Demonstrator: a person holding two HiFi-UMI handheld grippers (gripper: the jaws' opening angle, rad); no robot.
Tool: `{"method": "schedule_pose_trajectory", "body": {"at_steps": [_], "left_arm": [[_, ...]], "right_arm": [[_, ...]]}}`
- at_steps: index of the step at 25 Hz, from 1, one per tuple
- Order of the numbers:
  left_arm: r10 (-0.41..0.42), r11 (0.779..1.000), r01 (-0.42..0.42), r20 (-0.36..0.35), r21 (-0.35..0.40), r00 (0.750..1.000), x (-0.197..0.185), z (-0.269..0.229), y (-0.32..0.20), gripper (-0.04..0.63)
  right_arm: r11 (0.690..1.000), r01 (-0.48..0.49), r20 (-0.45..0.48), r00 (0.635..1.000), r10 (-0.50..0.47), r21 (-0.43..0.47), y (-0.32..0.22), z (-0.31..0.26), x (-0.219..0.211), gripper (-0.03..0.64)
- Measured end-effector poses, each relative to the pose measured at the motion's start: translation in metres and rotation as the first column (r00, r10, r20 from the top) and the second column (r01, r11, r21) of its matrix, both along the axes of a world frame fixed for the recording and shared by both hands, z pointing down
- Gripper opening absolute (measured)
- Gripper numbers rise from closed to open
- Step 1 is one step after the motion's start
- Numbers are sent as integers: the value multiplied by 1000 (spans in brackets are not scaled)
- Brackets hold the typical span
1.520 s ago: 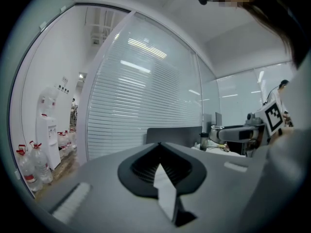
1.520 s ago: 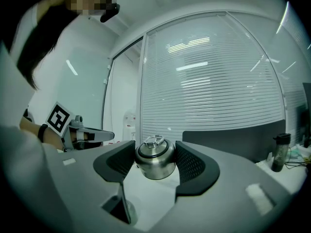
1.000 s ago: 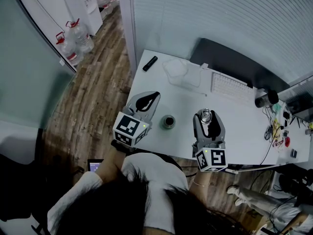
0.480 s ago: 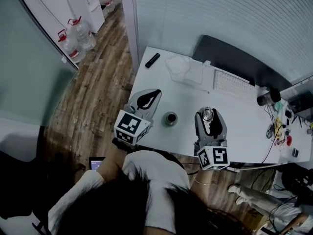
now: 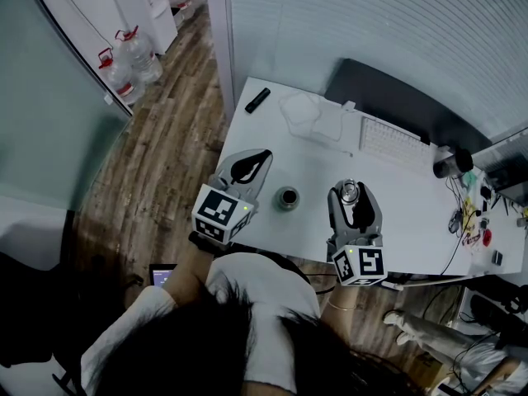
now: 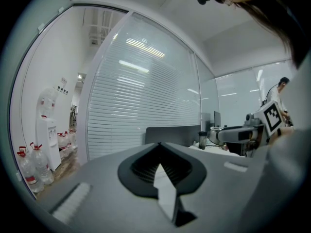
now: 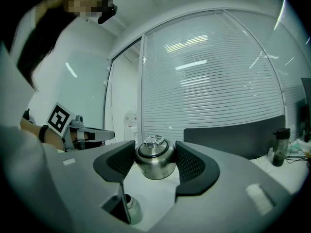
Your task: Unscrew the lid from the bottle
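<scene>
The right tongs [image 7: 155, 150] are clamped on the steel lid [image 7: 155, 160], clear of the bottle [image 5: 286, 198]. The bottle stands open on the white bench [image 5: 412, 200], to their left. The left tongs [image 6: 158, 145] are closed together, empty.

Bottle [image 5: 287, 198] between left tool [image 5: 261, 158] and right tool [image 5: 353, 200] with lid [image 5: 349, 191]

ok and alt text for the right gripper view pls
The right gripper has its two dark jaws closed on a rounded steel lid with a ring on top, over a white table. Behind are slatted blinds, with the left gripper at far left.
</scene>
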State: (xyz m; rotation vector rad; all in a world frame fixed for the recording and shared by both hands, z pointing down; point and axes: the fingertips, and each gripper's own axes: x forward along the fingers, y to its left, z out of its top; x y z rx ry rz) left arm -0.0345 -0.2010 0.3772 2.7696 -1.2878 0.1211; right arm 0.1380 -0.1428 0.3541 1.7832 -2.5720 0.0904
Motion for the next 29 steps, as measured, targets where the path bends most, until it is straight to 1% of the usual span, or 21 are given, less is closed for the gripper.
{"method": "schedule_pose_trajectory", "body": {"at_steps": [12, 17, 23, 29], "left_arm": [[-3, 1000, 3, 5, -1, 1000, 2, 1, 2, 58], [16, 1000, -16, 24, 13, 1000, 3, 1, 2, 58], [12, 1000, -13, 28, 15, 1000, -3, 2, 1, 58], [55, 998, -57, 46, 32, 997, -2, -2, -4, 58]], "right_arm": [[1000, 3, 1, 1000, -3, -6, 0, 2, 3, 252], [1000, 5, 4, 1000, -5, -5, 0, 1, 3, 252], [1000, 7, 7, 1000, -7, -8, 1, 0, 1, 252], [1000, 3, -2, 1000, -3, 23, -1, -6, 3, 252]]}}
